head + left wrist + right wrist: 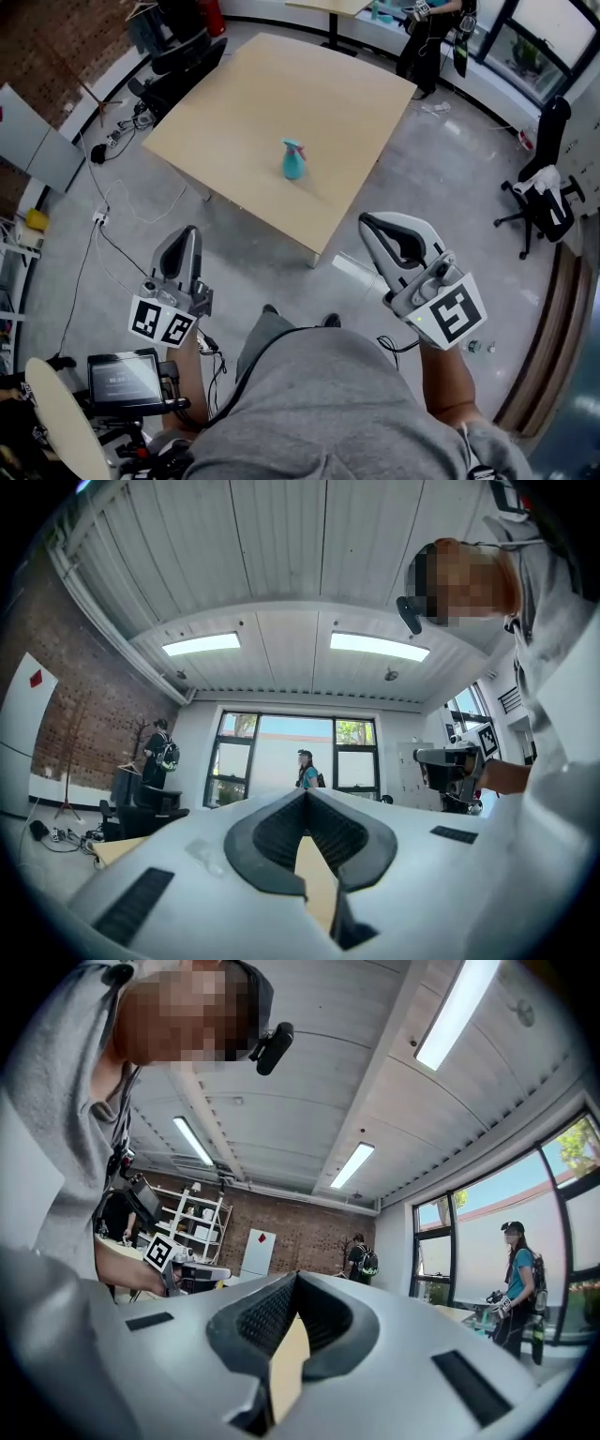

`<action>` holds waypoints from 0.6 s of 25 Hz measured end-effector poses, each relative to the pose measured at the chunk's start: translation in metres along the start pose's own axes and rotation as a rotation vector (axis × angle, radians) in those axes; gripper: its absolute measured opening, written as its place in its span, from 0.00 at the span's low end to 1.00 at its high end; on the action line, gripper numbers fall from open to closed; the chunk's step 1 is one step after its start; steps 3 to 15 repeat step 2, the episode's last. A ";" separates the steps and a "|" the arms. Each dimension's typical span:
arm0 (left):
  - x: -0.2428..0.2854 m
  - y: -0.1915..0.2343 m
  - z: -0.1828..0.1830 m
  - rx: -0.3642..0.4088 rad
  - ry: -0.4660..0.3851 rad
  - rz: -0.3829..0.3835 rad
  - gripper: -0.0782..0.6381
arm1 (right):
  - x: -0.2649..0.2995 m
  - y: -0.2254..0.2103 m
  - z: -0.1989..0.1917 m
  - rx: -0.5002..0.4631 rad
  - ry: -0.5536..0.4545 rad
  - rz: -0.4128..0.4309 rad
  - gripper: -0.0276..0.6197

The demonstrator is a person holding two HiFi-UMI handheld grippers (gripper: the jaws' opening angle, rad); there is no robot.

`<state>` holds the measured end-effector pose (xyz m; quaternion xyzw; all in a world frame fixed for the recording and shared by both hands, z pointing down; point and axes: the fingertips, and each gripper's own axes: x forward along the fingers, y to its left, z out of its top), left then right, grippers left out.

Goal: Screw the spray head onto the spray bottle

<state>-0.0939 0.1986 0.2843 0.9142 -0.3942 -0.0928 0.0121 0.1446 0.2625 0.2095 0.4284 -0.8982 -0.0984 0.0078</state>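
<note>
A teal spray bottle (293,161) stands upright near the middle of the light wooden table (234,103). Its teal spray head with a small pink part sits on top of it. Both grippers are held well short of the table, over the grey floor, and tilted upward. My left gripper (190,231) is at the lower left, shut and empty. My right gripper (367,221) is at the lower right, also shut with nothing in it. In the left gripper view the jaws (306,795) meet at the tip; the right gripper view shows the same (296,1277). Neither gripper view shows the bottle.
Cables (112,211) trail over the floor left of the table. A black office chair (542,202) stands at the right. A small screen on a stand (127,380) is at the lower left. A person (431,37) stands by the windows beyond the table.
</note>
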 end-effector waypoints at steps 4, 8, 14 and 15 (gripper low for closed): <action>-0.018 -0.004 0.007 0.003 -0.006 0.003 0.11 | -0.007 0.013 0.007 0.001 -0.009 -0.009 0.05; -0.018 -0.004 0.007 0.003 -0.006 0.003 0.11 | -0.007 0.013 0.007 0.001 -0.009 -0.009 0.05; -0.018 -0.004 0.007 0.003 -0.006 0.003 0.11 | -0.007 0.013 0.007 0.001 -0.009 -0.009 0.05; -0.018 -0.004 0.007 0.003 -0.006 0.003 0.11 | -0.007 0.013 0.007 0.001 -0.009 -0.009 0.05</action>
